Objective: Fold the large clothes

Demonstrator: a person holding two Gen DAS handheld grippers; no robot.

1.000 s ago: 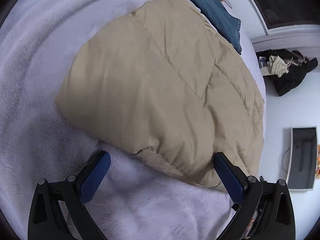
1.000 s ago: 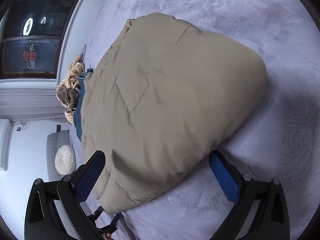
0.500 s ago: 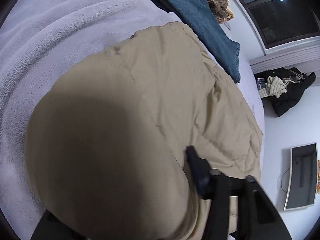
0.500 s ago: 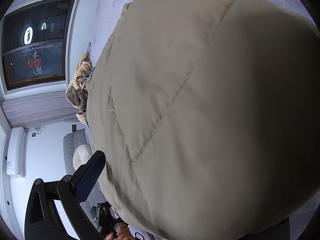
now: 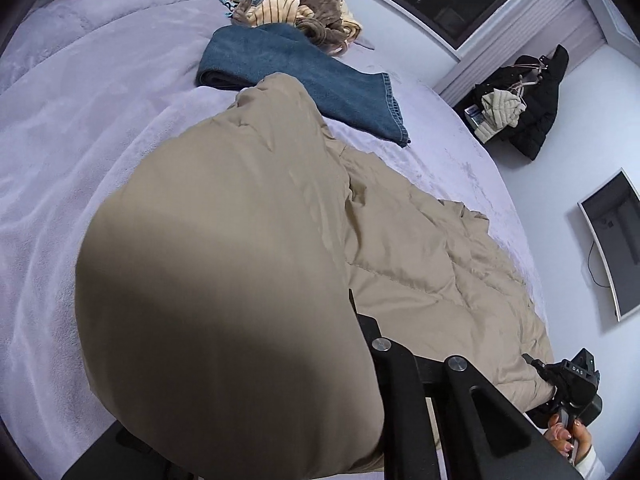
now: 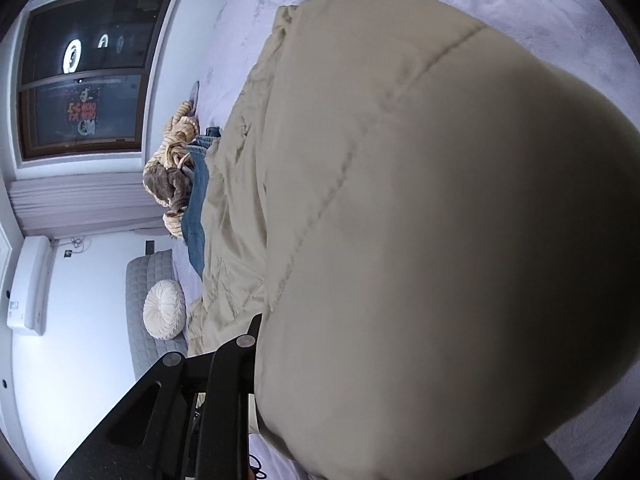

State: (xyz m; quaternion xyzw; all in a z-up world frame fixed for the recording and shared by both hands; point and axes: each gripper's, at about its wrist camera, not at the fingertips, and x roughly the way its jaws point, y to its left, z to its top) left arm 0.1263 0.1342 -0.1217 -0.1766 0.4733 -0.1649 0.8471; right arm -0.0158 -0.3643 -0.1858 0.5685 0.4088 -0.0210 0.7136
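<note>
A beige quilted puffer garment [image 5: 248, 248] lies on a lilac bed [image 5: 80, 128]. Its near edge bulges up over my left gripper [image 5: 320, 320] and hides the fingertips; the jaws have closed in on the fabric. In the right wrist view the same beige garment [image 6: 420, 220] fills most of the frame and covers my right gripper [image 6: 280, 328], whose jaws are closed on its edge. The right gripper also shows in the left wrist view [image 5: 568, 380], held by a hand at the garment's far corner.
Folded blue jeans [image 5: 304, 80] and a heap of striped and brown clothes [image 5: 296, 12] lie beyond the garment. A white round cushion [image 6: 164, 314] sits by a grey headboard. A dark jacket pile [image 5: 524, 96] and a wall screen [image 5: 612, 240] are off the bed.
Both grippers went from open in front of the garment's edge to closed on it. The gripped edges have been lifted, so fabric now fills the lower part of both views.
</note>
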